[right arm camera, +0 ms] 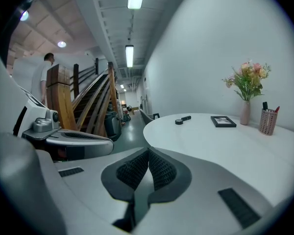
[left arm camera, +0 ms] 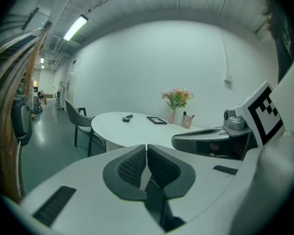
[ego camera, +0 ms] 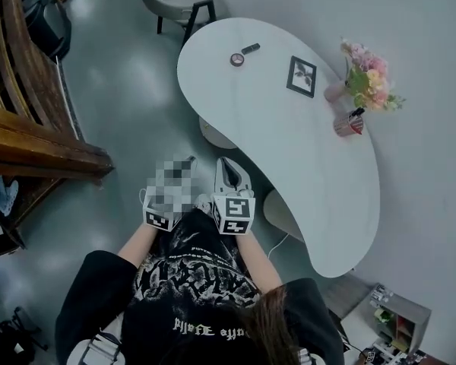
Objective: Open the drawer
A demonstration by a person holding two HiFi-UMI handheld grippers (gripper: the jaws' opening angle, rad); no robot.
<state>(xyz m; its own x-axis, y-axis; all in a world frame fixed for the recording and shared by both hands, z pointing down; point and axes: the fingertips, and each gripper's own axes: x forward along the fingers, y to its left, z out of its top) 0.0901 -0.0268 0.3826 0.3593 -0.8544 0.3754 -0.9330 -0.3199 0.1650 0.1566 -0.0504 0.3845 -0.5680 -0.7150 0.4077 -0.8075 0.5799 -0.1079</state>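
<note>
White curved table (ego camera: 289,139) ahead; left tongs (left arm camera: 146,151) closed, empty; right tongs (right arm camera: 148,154) closed, empty.

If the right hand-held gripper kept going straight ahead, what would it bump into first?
Most likely the near edge of the white table, though depth is unclear.

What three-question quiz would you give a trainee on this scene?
1. True or false: the left claw is shut and empty.
2. What lies nearest the tape roll on the table? A picture frame, B small dark bar, C pen cup.
3. Fill in: the right claw is ___, holding nothing.
Key: 1 true; 2 B; 3 shut.
</note>
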